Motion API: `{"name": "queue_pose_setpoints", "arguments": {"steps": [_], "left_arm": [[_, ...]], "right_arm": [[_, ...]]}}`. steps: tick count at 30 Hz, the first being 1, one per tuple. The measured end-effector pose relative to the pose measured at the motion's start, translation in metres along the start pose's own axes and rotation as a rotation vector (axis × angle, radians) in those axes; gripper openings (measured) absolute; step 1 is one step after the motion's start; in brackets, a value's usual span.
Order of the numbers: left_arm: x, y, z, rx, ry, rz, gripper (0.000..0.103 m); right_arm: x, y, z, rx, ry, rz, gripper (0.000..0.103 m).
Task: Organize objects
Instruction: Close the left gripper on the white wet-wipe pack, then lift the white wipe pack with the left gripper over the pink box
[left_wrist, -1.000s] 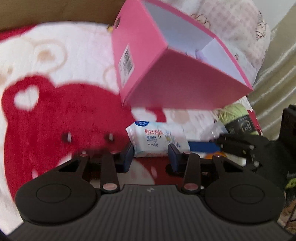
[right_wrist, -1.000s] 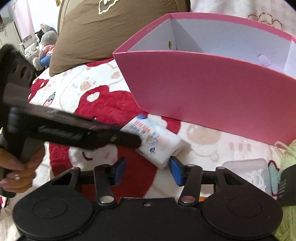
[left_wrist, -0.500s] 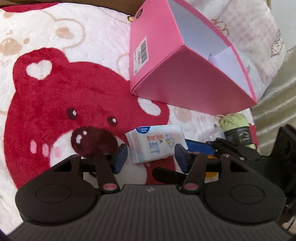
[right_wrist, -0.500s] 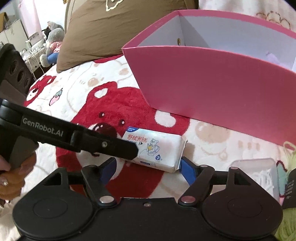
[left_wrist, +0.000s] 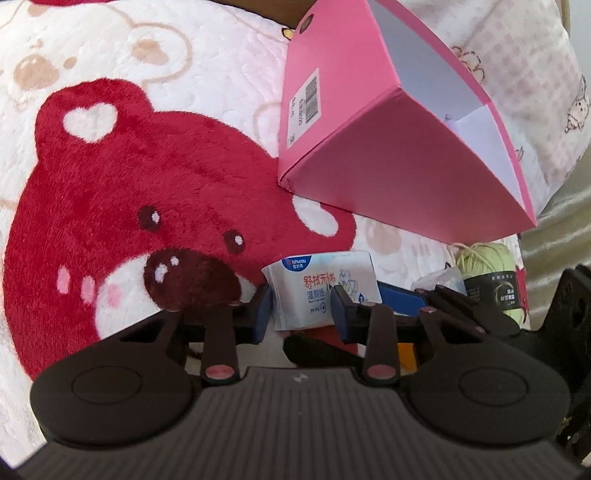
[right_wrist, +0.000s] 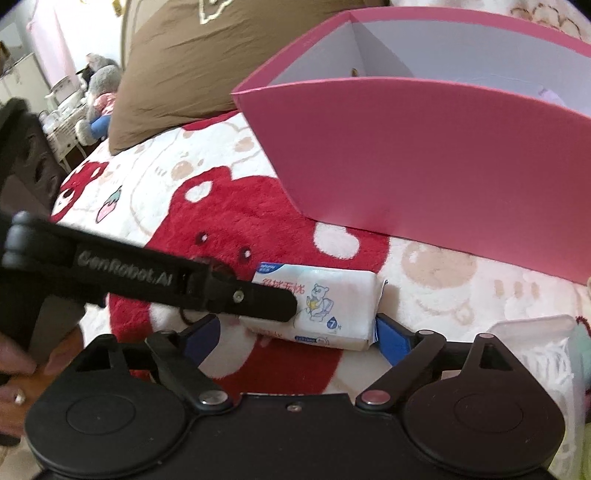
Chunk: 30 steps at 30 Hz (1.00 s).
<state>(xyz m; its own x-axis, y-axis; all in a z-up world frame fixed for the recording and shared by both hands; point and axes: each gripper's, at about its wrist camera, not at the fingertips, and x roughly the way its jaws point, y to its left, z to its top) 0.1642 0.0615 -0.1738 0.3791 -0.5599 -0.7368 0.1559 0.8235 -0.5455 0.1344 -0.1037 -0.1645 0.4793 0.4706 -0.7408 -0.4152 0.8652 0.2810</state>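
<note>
Bed (left_wrist: 122, 66) first: you are working on a bed with a soft white blanket, and a big red bear face (left_wrist: 147, 206) is covering the middle of it. A brown pillow (right_wrist: 192, 62) is lying at the far end. A pink box (left_wrist: 391, 173) with a white inside is sitting open on the blanket, past the bear's ear.

Your left claw (left_wrist: 302, 309) is pointing down at the pack of wet wipes (left_wrist: 321, 288). The pack is lying on the blanket by the bear's nose, near the pink box but not touching it. Your left claw is closing, and its two blue pads are sitting on both sides of the pack and squeezing one end of it.

Your right claw (right_wrist: 297, 334) is right there too, coming at the same pack from the other side. It is opening wide. The pack is sitting between its blue fingers (right_wrist: 391, 338), but they are only beside the ends of the pack, not pressing on it. Your left hand (right_wrist: 22, 369) is showing at the edge of the right camera's view.

A ball of green yarn (left_wrist: 487, 269) with a black label is lying just past the right claw. A small clear box (right_wrist: 532, 332) is lying beside it on the blanket.
</note>
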Motion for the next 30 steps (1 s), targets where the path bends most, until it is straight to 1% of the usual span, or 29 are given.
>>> {"name": "queue_pose_setpoints", "arguments": {"steps": [3, 4, 5, 6, 9, 15, 22, 26, 30], "left_arm": [[-0.001, -0.004, 0.002, 0.050, 0.011, 0.003, 0.034], [-0.002, -0.006, 0.003, 0.072, 0.011, 0.008, 0.033], [-0.002, -0.007, 0.002, 0.073, 0.013, 0.008, 0.033], [-0.002, -0.007, 0.001, 0.056, 0.012, 0.000, 0.033], [-0.005, -0.011, 0.000, 0.058, 0.020, -0.001, 0.033], [-0.021, -0.025, -0.003, 0.075, 0.038, 0.022, 0.034], [-0.054, -0.044, 0.001, 0.117, 0.064, 0.035, 0.034], [-0.069, -0.045, 0.001, 0.092, 0.050, 0.023, 0.035], [-0.082, -0.050, 0.000, 0.092, 0.033, 0.034, 0.037]], "right_arm": [[0.003, 0.002, -0.001, 0.004, -0.016, -0.024, 0.091], [0.003, 0.004, -0.001, -0.006, -0.025, -0.039, 0.087], [0.003, 0.005, -0.002, -0.019, -0.029, -0.057, 0.083], [0.003, 0.008, -0.002, -0.044, -0.027, -0.082, 0.082], [-0.004, 0.012, -0.002, -0.068, -0.035, -0.099, 0.082], [-0.017, 0.020, -0.003, -0.082, -0.040, -0.104, 0.082], [-0.045, 0.036, -0.002, -0.110, -0.069, -0.077, 0.082], [-0.060, 0.047, 0.001, -0.137, -0.088, -0.072, 0.082], [-0.073, 0.058, 0.003, -0.160, -0.109, -0.061, 0.082]]}}
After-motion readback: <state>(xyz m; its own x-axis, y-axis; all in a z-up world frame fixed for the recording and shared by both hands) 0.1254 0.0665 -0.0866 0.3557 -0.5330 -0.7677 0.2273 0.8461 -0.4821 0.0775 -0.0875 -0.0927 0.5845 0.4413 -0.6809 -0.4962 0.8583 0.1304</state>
